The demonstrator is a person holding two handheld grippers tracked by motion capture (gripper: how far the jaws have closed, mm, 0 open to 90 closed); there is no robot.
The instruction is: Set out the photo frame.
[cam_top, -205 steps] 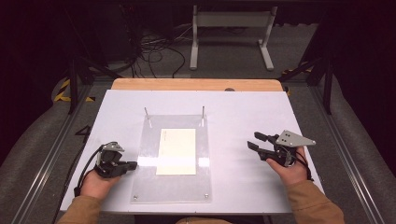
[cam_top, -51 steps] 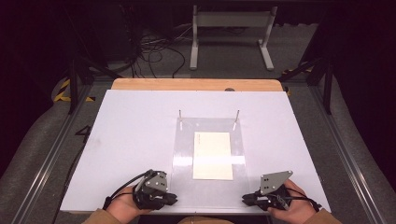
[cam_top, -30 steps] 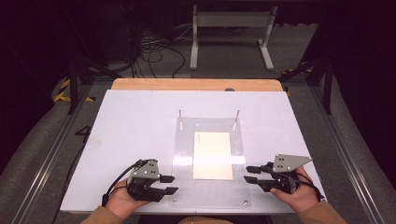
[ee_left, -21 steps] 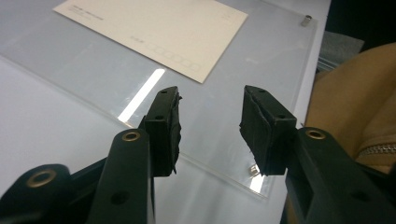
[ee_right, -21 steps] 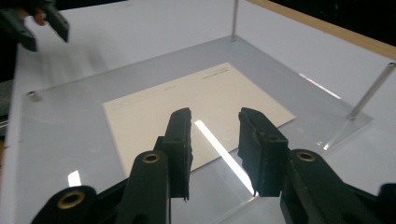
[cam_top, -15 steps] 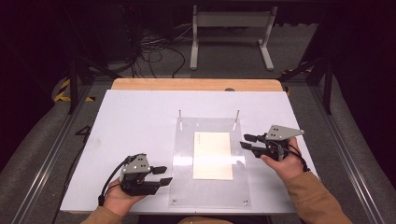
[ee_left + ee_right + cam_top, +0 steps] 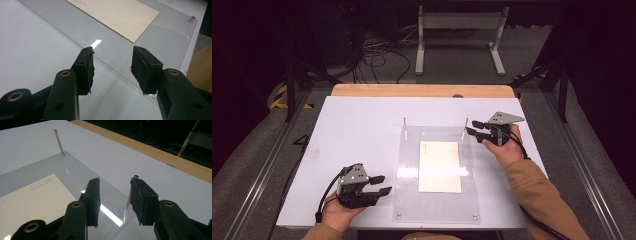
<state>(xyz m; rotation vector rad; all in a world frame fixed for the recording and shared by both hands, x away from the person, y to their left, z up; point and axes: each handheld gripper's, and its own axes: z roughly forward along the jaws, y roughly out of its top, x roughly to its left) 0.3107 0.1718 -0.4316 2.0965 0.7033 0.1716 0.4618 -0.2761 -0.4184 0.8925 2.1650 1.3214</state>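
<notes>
A white counter (image 7: 362, 125) carries a clear acrylic sheet (image 7: 409, 200) with a cream card (image 7: 440, 166) on it. The left gripper (image 7: 381, 184), jaws wide, sits just off the sheet's left edge; the right gripper (image 7: 473, 127), jaws wide, flanks the far-right pin (image 7: 128, 200). Bare counter lies left.

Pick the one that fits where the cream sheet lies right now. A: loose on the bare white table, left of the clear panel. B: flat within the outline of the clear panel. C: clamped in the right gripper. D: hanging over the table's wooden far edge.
B: in the high view the cream sheet lies flat inside the borders of the clear panel, with both grippers open and off it.
</notes>
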